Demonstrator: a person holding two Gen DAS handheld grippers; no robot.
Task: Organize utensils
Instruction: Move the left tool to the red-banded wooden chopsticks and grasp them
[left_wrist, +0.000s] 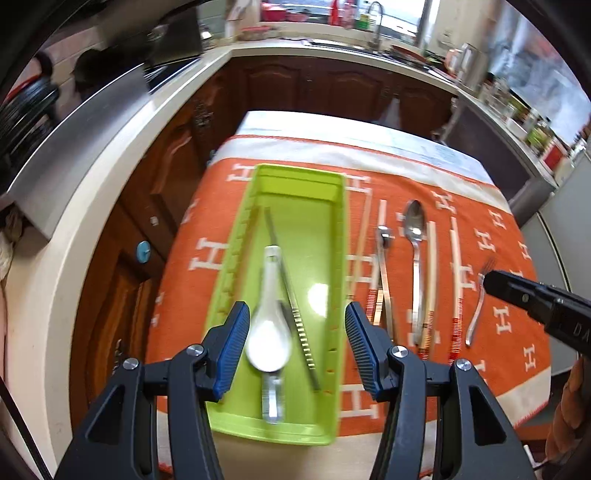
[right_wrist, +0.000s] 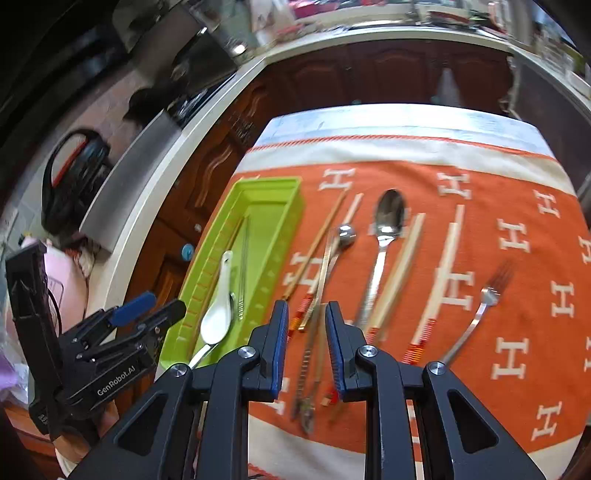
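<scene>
Green tray (left_wrist: 334, 206): 1 white soup spoon (left_wrist: 269, 332), 1 tweezers (left_wrist: 295, 306), 1 steel handle half hidden under the spoon. On the orange H-print cloth (left_wrist: 509, 325): 1 big spoon (left_wrist: 415, 236), 1 fork (left_wrist: 478, 306), several chopsticks, motion-blurred. Left gripper (left_wrist: 293, 343) jaws wide, empty, over tray. Right gripper (right_wrist: 306, 339) jaws part-open, empty. Kitchen cabinets behind

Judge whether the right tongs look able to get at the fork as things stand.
Probably yes. The fork lies alone on the cloth, apart from the nearest chopstick, with nothing over it. The right tongs are part open and empty, but would need to shift right.
</scene>
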